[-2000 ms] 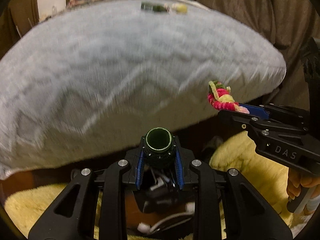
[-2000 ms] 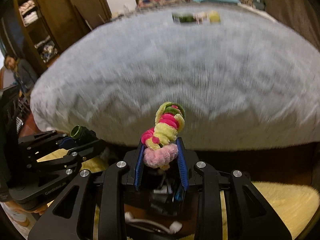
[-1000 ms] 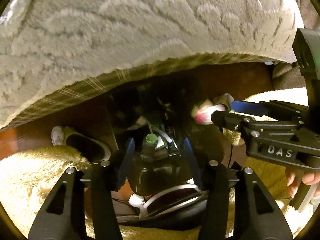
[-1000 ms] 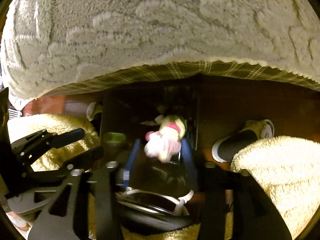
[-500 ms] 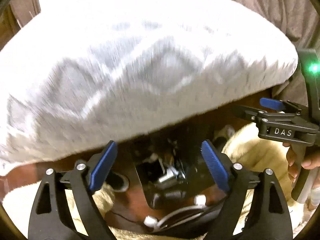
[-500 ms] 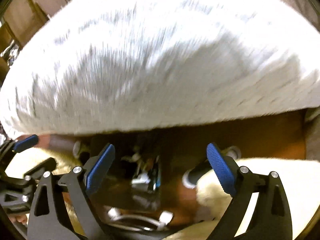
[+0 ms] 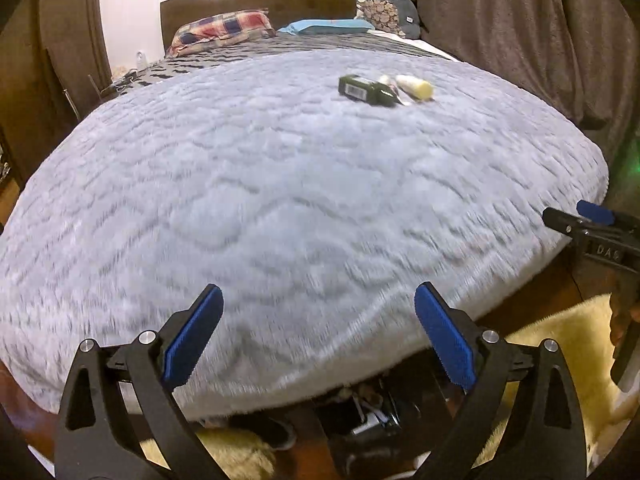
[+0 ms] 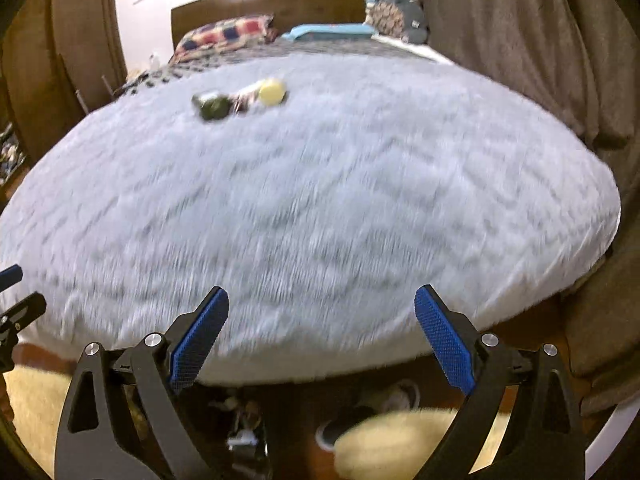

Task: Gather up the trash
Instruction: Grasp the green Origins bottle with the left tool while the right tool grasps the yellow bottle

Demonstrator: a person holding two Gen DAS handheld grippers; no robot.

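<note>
Far out on the grey bedspread (image 7: 280, 184) lie a dark green bottle (image 7: 366, 90) and a pale yellow item (image 7: 416, 87) side by side. They also show in the right wrist view, the bottle (image 8: 212, 107) and the yellow item (image 8: 272, 92). My left gripper (image 7: 318, 332) is open and empty over the near edge of the bed. My right gripper (image 8: 322, 332) is open and empty too. It shows at the right of the left wrist view (image 7: 588, 220). A dark bin (image 7: 360, 420) holding bits of trash sits on the floor below the bed edge.
A cream fluffy rug (image 7: 560, 344) lies on the floor by the bed. A shoe (image 8: 380, 408) sits under the bed edge. Pillows (image 7: 224, 32) and a headboard are at the far end. Brown curtains (image 7: 520, 40) hang on the right.
Both grippers dropped their loads, the green cap and the pipe-cleaner bundle, into the bin under the bed, opened wide, and have risen to face the bed top.
</note>
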